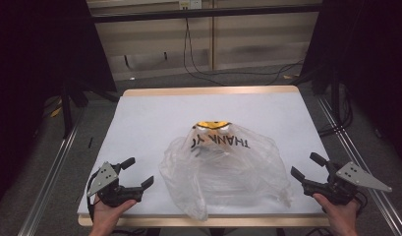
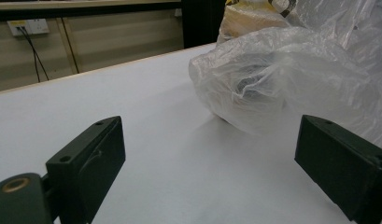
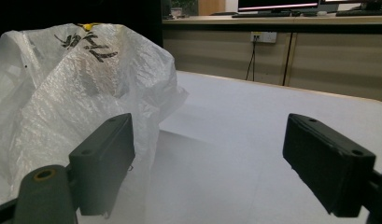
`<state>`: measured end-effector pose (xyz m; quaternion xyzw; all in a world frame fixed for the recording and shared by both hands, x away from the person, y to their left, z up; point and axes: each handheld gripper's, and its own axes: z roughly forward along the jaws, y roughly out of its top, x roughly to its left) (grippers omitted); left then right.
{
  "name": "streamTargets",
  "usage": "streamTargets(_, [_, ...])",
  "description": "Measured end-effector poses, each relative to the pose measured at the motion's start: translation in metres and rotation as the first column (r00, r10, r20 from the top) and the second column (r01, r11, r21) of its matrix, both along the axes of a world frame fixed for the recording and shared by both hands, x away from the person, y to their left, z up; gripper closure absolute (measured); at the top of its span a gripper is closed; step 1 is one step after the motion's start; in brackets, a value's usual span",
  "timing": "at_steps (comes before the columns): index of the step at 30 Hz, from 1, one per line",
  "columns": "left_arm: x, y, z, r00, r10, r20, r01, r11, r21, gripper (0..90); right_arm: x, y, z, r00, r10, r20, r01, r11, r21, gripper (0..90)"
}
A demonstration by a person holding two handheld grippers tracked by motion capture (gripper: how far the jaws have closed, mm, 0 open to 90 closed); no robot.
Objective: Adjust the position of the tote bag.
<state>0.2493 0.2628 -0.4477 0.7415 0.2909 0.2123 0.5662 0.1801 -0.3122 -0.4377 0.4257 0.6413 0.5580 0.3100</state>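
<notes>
On the table [image 1: 139,118] a bag [image 1: 223,167] sits in the middle, with something yellow [image 1: 212,124] at its far end. The left gripper [image 1: 137,171] and right gripper [image 1: 306,166] wait on each side, jaws wide open, holding nothing. I think the work has hardly begun.

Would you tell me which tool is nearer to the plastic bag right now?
The right tool, just off the plastic bag's right edge. The left tool sits a bit farther off its left side. Both are open and touch nothing.
</notes>
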Motion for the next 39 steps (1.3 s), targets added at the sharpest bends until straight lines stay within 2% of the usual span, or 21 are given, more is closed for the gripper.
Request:
streamTargets(1, [0.000,0.001,0.001,1.0000,-0.006,0.001,0.006,0.9998,0.018,8.4,0.000,0.000,0.000,0.9999,0.014,-0.006,-0.014,1.000,-0.012,17.9])
streamTargets(5, [0.000,0.000,0.001,1.0000,-0.006,-0.005,0.006,0.9997,0.023,9.9,0.001,0.003,0.000,0.9994,0.033,-0.014,-0.033,0.999,-0.026,20.3])
streamTargets(8, [0.000,-0.002,0.001,0.9996,-0.018,-0.023,0.019,0.9994,0.030,12.5,0.003,0.003,-0.001,0.9989,0.036,-0.030,-0.036,0.999,-0.018,21.1])
streamTargets(9, [-0.001,-0.004,0.001,0.9988,-0.025,-0.042,0.025,0.9997,0.004,14.9,0.003,0.003,-0.001,0.9987,0.035,-0.037,-0.036,0.999,-0.027,21.8])
streamTargets(10, [-0.001,-0.004,0.001,0.9985,-0.033,-0.043,0.034,0.9993,0.018,17.0,0.003,0.003,-0.001,0.9986,0.036,-0.040,-0.037,0.999,-0.029,22.8])
streamTargets(12, [-0.002,-0.006,0.002,0.9985,-0.034,-0.043,0.035,0.9991,0.024,17.0,0.002,0.004,0.000,0.9982,0.042,-0.043,-0.043,0.999,-0.015,23.1])
streamTargets(14, [-0.003,-0.007,0.004,0.9973,-0.056,-0.048,0.057,0.9982,0.018,19.1,0.002,0.004,0.001,0.9973,0.052,-0.051,-0.053,0.998,-0.016,24.2])
streamTargets(17, [-0.007,-0.009,0.007,0.9966,-0.071,-0.041,0.073,0.9967,0.037,21.4,0.001,0.005,0.002,0.9959,0.061,-0.067,-0.061,0.998,-0.006,25.9])
streamTargets(18, [-0.008,-0.011,0.007,0.9968,-0.070,-0.039,0.071,0.9971,0.028,22.7,0.000,0.005,0.003,0.9944,0.073,-0.076,-0.074,0.997,-0.010,26.8])
streamTargets(19, [-0.010,-0.010,0.007,0.9952,-0.091,-0.035,0.092,0.9952,0.032,26.3,0.000,0.005,0.004,0.9940,0.078,-0.076,-0.079,0.997,-0.014,28.3])
streamTargets(20, [-0.013,-0.012,0.008,0.9952,-0.093,-0.033,0.093,0.9955,0.018,30.8,-0.001,0.005,0.005,0.9927,0.090,-0.081,-0.091,0.996,-0.008,30.0])
streamTargets(21, [-0.013,-0.012,0.009,0.9955,-0.091,-0.025,0.092,0.9954,0.026,32.6,-0.002,0.006,0.006,0.9913,0.101,-0.084,-0.102,0.995,-0.003,30.3])
streamTargets(23, [-0.014,-0.013,0.010,0.9943,-0.102,-0.029,0.103,0.9946,0.012,33.4,-0.003,0.008,0.006,0.9882,0.125,-0.089,-0.127,0.992,-0.020,31.3])
streamTargets(25, [-0.016,-0.013,0.012,0.9937,-0.110,-0.020,0.110,0.9937,0.021,36.1,-0.003,0.011,0.006,0.9857,0.135,-0.101,-0.138,0.990,-0.025,31.1])
streamTargets(29, [-0.023,-0.013,0.018,0.9927,-0.117,-0.029,0.117,0.9931,-0.003,40.5,-0.004,0.015,0.005,0.9806,0.154,-0.121,-0.160,0.986,-0.038,29.9])
streamTargets(31, [-0.027,-0.015,0.019,0.9911,-0.130,-0.029,0.130,0.9915,0.005,44.8,-0.006,0.016,0.005,0.9799,0.157,-0.123,-0.161,0.987,-0.027,29.9])
streamTargets(32, [-0.029,-0.016,0.020,0.9903,-0.137,-0.027,0.137,0.9904,0.018,44.8,-0.012,0.016,0.004,0.9767,0.168,-0.134,-0.172,0.985,-0.017,29.9])
streamTargets(34, [-0.032,-0.020,0.020,0.9872,-0.156,-0.035,0.157,0.9873,0.026,46.2,-0.017,0.016,0.003,0.9743,0.176,-0.141,-0.181,0.983,-0.030,30.8])
streamTargets(35, [-0.032,-0.023,0.020,0.9838,-0.175,-0.039,0.176,0.9841,0.023,47.3,-0.020,0.016,0.003,0.9733,0.180,-0.142,-0.187,0.982,-0.036,31.3])
streamTargets(36, [-0.033,-0.025,0.020,0.9829,-0.180,-0.036,0.182,0.9817,0.056,47.4,-0.023,0.016,0.003,0.9735,0.180,-0.141,-0.188,0.981,-0.042,31.3])
streamTargets(39, [-0.037,-0.033,0.019,0.9745,-0.219,-0.049,0.222,0.9734,0.058,49.3,-0.031,0.017,0.003,0.9707,0.191,-0.146,-0.199,0.979,-0.042,31.3])
